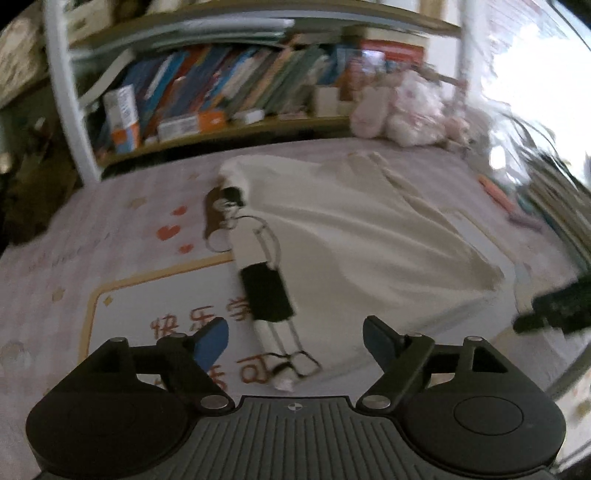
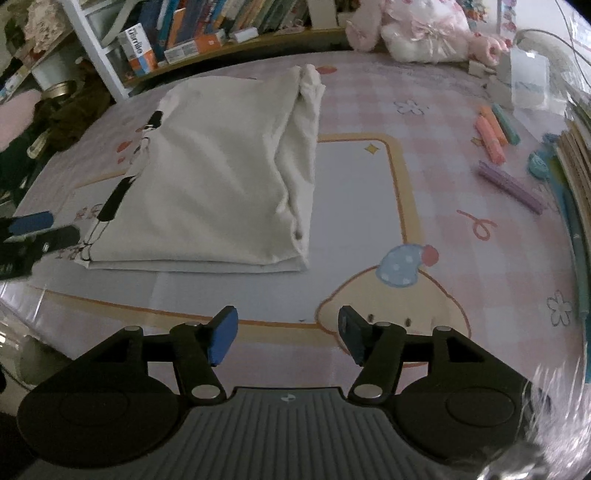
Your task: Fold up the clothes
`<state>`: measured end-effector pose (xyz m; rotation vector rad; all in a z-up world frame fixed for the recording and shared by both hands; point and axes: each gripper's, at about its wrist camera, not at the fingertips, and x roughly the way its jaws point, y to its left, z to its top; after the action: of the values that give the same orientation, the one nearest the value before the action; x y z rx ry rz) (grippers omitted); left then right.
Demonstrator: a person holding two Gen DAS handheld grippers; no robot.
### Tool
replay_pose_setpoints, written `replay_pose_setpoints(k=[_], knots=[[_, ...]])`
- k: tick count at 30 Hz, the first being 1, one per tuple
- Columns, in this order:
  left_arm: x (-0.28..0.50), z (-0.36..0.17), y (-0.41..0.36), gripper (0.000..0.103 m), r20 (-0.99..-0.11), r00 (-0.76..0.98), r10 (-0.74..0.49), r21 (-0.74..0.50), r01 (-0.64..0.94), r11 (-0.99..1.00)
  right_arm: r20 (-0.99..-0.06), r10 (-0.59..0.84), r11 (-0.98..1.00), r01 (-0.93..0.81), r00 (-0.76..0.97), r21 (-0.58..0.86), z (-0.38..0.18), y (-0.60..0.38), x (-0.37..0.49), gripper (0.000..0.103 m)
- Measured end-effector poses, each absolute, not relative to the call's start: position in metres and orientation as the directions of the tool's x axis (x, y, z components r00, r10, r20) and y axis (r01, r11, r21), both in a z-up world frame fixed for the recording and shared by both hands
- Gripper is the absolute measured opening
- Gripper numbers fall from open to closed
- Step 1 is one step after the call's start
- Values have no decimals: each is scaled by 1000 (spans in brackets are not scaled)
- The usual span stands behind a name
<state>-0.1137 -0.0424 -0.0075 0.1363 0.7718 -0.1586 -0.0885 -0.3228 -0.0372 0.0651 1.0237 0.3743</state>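
Note:
A cream garment [image 2: 221, 177] with a black line drawing of a figure lies folded in a rectangle on the pink printed mat [image 2: 369, 206]. In the left wrist view the garment [image 1: 351, 236] lies just ahead, its printed edge [image 1: 266, 291] between the fingers' line. My left gripper [image 1: 295, 343] is open and empty, close to the garment's near left corner; it also shows at the left edge of the right wrist view [image 2: 37, 229]. My right gripper [image 2: 284, 334] is open and empty, hovering over the mat in front of the garment.
A bookshelf [image 2: 207, 33] full of books runs along the back. A pink plush toy [image 2: 417, 29] sits at the back right. Several coloured markers [image 2: 495, 136] and stacked books [image 2: 576, 158] lie on the right. A white frame post [image 1: 70, 96] stands at back left.

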Motion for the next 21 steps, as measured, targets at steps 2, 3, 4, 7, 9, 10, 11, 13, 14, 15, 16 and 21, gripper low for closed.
replay_pose_setpoints(k=[2,3,4,7,9,10,11,13,14,15,16,21], knots=[[-120,-9,-53,84,-706,702,-92,100,228,969,-822,339,935,-263,458,238,-39,-327,-85,58],[-122,-10,-57,84,-709,700,-90,116,242,963,-823,342,934,-259,454,245,-40,-328,-84,58],[-124,-11,-60,84,-712,697,-88,128,252,959,-822,346,933,-255,452,252,-40,-330,-82,58],[-132,-13,-70,84,-712,698,-85,149,268,952,-818,358,930,-247,450,271,-41,-333,-78,59],[-134,-12,-73,84,-708,701,-86,157,275,949,-817,361,930,-237,450,281,-42,-335,-74,59],[-136,-12,-74,84,-707,702,-87,160,279,947,-815,364,930,-230,450,288,-42,-336,-72,59],[-136,-12,-75,84,-707,702,-89,163,284,945,-814,368,929,-221,450,298,-42,-337,-71,59],[-138,-12,-77,84,-706,702,-92,171,295,940,-810,376,926,-205,451,316,-42,-340,-68,59],[-139,-12,-78,84,-704,704,-92,177,299,938,-807,380,925,-198,451,325,-42,-341,-66,59],[-140,-12,-79,84,-700,708,-90,185,302,935,-805,384,923,-190,451,334,-42,-342,-64,59],[-141,-12,-81,84,-697,712,-88,194,305,933,-804,388,922,-179,450,345,-42,-342,-61,59],[-147,-14,-86,87,-678,731,-77,237,317,919,-801,403,912,-117,444,394,-43,-341,-44,52]])
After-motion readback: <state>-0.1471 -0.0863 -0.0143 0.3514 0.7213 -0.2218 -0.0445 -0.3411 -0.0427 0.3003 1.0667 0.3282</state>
